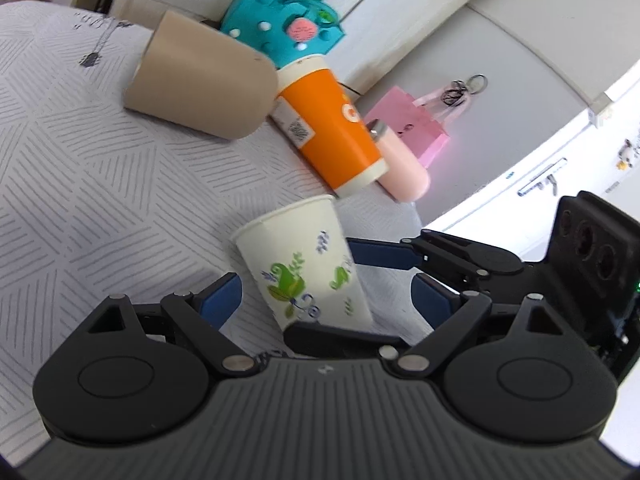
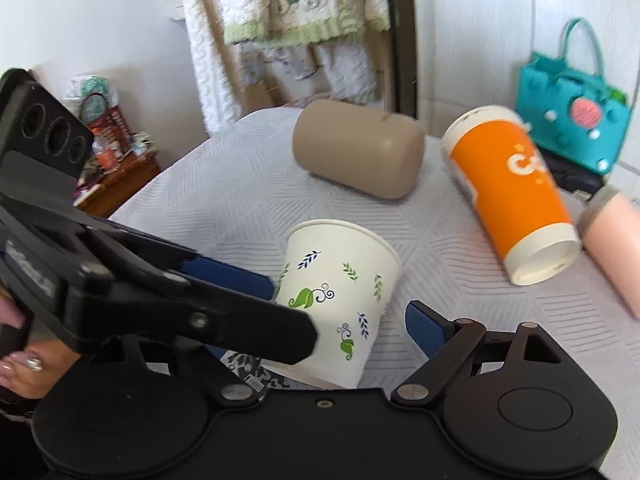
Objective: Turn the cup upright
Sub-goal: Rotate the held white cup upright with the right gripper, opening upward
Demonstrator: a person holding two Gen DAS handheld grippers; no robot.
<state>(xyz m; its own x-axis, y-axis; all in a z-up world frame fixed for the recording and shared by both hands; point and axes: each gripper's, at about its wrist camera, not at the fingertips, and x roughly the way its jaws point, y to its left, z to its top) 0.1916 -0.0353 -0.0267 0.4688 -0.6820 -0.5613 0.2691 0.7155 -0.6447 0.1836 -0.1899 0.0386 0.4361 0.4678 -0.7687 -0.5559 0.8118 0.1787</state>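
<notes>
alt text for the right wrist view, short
A white paper cup with leaf prints sits tilted between the open right gripper, with the left gripper reaching in beside it. Behind, a tan cup and an orange cup lie on the patterned tablecloth.

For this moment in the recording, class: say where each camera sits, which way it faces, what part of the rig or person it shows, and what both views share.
Left wrist: sits on the left gripper, looks across the bed at the leaf-print cup; the right gripper crosses at right.
Right wrist: sits on the right gripper, faces the same cup; the left gripper and a hand show at left.
Shared: leaf-print cup, orange cup, beige cup, teal bag.
</notes>
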